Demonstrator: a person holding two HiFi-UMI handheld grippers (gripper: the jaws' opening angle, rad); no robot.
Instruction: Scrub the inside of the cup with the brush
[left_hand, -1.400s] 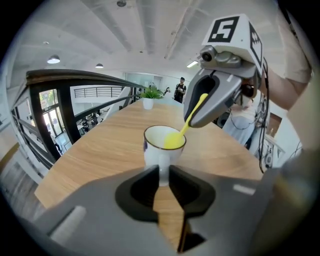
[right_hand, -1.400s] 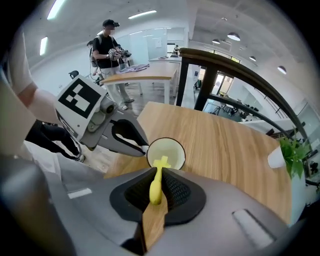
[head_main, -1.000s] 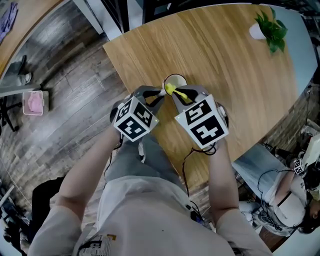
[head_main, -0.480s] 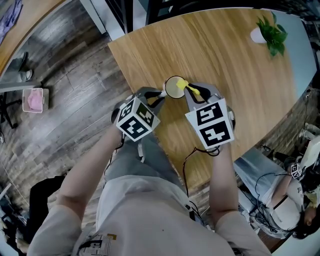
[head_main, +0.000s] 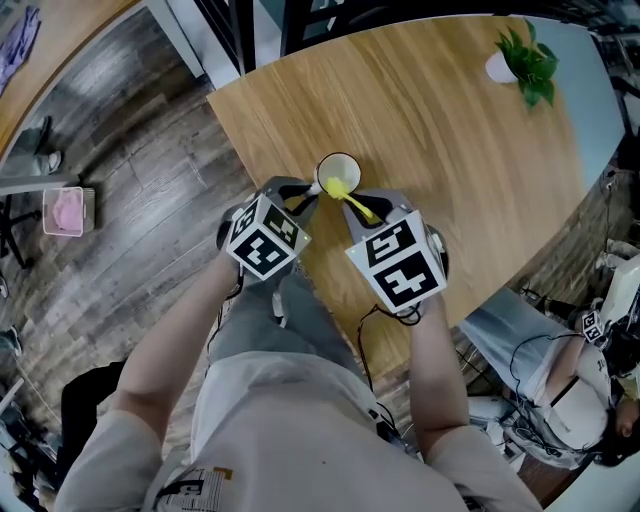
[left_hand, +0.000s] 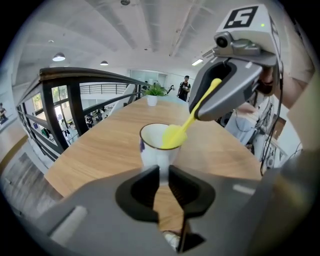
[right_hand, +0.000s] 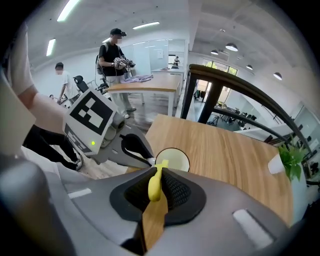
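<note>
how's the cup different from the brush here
The cup is white and upright; the brush is yellow and slanted, its head dipping into the cup. The left claw pinches the cup by its handle; the right claw pinches the brush's handle. Both are gripped over the table.

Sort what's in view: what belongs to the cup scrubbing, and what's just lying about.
In the job:
cup, its handle in the left gripper
yellow brush, held by the right gripper, head in the cup's mouth
table under them

Lying about:
potted plant at the table's far end
white basket with something pink, on the floor
</note>
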